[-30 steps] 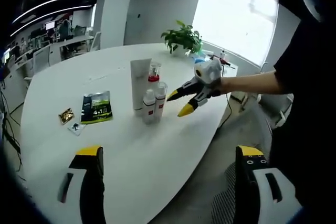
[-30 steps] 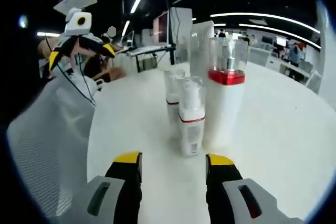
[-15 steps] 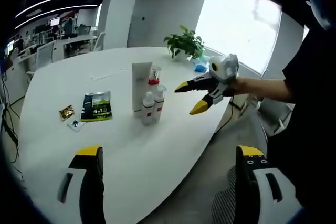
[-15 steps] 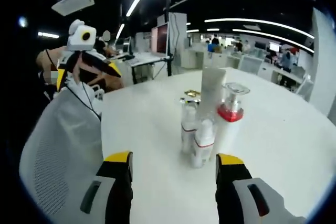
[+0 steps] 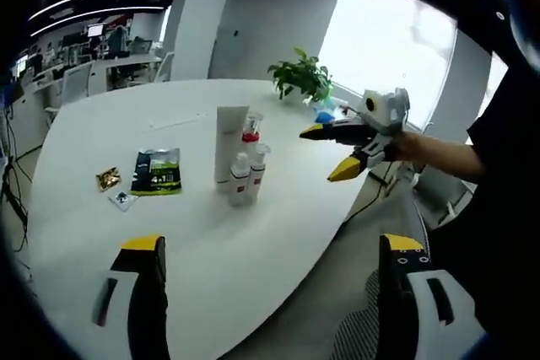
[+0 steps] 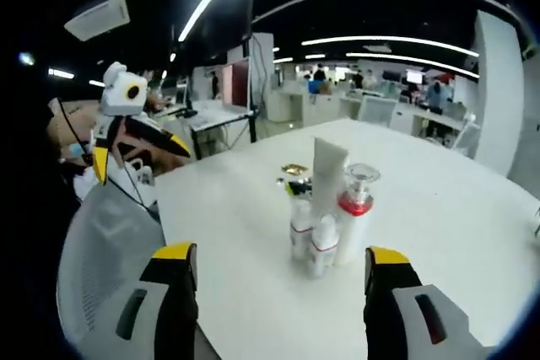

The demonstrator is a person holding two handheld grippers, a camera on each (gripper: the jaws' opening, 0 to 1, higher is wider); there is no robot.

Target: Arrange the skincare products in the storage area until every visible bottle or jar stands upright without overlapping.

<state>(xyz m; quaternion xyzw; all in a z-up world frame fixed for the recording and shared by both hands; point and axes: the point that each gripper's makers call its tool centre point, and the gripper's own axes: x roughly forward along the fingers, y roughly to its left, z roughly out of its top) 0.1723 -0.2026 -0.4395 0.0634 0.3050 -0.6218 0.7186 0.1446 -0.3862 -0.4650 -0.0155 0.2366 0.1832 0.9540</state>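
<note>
Four skincare items stand upright in a tight cluster on the white bench [image 5: 101, 132], well apart from both hand-held grippers; tall white tube [image 5: 228, 145] at the far left of the group in the left gripper view, red-collared pump bottle [image 5: 250, 137] just beside it, two small spray bottles, first [image 5: 240, 178] and second [image 5: 257, 171], in front, so close I cannot tell whether they touch; same cluster from the right gripper view: tube [image 6: 327, 176], pump bottle [image 6: 355, 212], small bottles [image 6: 299, 227] and [image 6: 322, 244]; all look upright, no overlap seen; green sachet [image 5: 155, 172], gold packet [image 5: 106, 180] and a small packet [image 5: 122, 201] lie flat to the left, near but apart; potted plant [image 5: 300, 77] at the far edge; left hand-held gripper [image 5: 268, 276] jaws spread wide, nothing between them, held off the near bench edge; right hand-held gripper [image 6: 283, 280] likewise wide and empty, seen from the other side at [image 5: 337, 151]; judgement: arrangement looks about finished; handling: bottles likely light, rigid plastic, smooth and somewhat slippery, top-heavy with clear caps; take hold low on the body, not the cap; tube softer, squeezes under pressure, tips easily; a nudge to one could topple its neighbours.
</note>
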